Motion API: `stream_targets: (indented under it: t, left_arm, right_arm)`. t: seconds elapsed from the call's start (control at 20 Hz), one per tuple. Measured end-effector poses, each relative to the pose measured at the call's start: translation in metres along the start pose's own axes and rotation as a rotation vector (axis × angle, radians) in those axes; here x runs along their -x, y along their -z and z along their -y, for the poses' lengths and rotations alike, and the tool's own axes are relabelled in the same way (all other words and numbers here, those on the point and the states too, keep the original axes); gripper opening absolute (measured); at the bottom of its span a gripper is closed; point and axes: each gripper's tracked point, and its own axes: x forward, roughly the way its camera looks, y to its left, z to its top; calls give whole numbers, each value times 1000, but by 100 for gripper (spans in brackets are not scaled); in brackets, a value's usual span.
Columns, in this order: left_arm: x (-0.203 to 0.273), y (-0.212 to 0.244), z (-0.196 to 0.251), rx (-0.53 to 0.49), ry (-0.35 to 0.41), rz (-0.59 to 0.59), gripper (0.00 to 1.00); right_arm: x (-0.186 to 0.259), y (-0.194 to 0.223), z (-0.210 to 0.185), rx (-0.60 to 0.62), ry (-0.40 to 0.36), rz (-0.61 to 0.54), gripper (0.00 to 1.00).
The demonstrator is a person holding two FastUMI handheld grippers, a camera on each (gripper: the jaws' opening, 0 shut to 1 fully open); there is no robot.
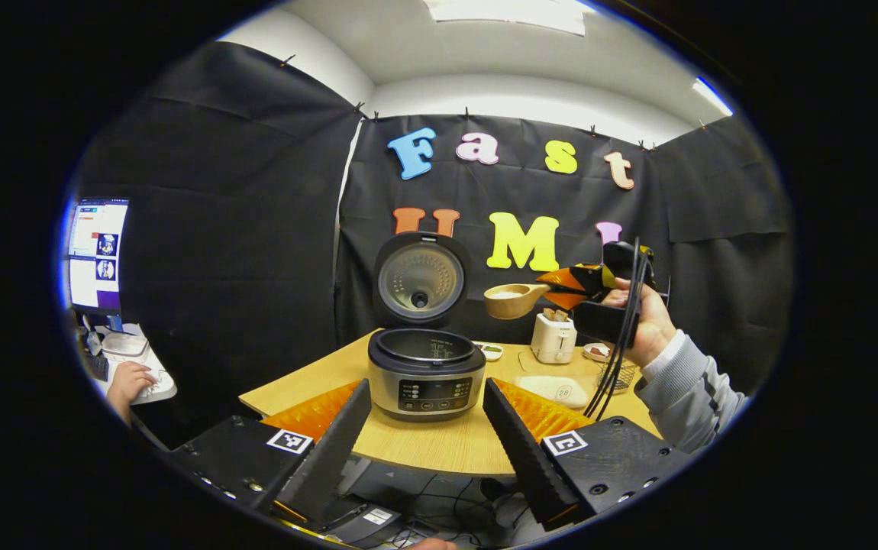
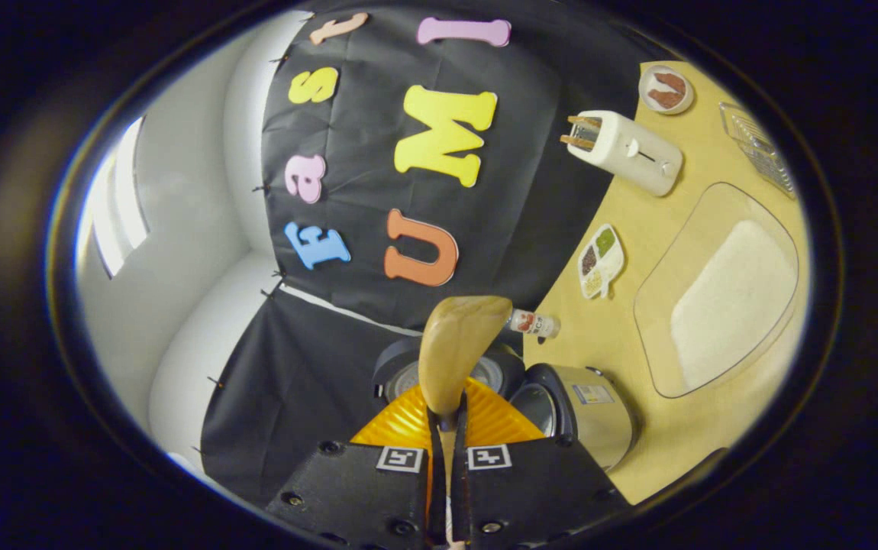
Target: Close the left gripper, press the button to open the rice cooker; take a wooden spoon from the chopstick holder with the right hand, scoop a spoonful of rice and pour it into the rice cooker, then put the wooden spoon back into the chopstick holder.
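On the wooden table (image 1: 439, 447), open rice cooker (image 1: 426, 373); left gripper (image 1: 427, 428) jaws spread, right gripper (image 2: 447, 428) jaws pinching rice-filled wooden spoon (image 1: 514, 299).

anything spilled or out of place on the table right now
Nothing stands out. The rice cooker stands upright with its lid open, and the wooden spoon, held level in the right gripper, carries its rice beside the cooker. No grains show on the table. The toaster stands upright.

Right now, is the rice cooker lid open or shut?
Open: the rice cooker lid stands upright behind the exposed inner pot.
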Motion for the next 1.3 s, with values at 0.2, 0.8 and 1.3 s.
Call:
stream_targets:
  t: [0.2,0.8,1.3]
  left_arm:
    - [1,10,-4,4,10,-16,94]
    - [4,17,-5,-14,35,-20,95]
    - [4,18,-8,-16,33,-21,95]
  right_arm:
    - [-33,36,-3,138,59,-48,8]
    - [-91,80,-3,729,194,-49,8]
    - [-105,104,-28,1182,174,-39,8]
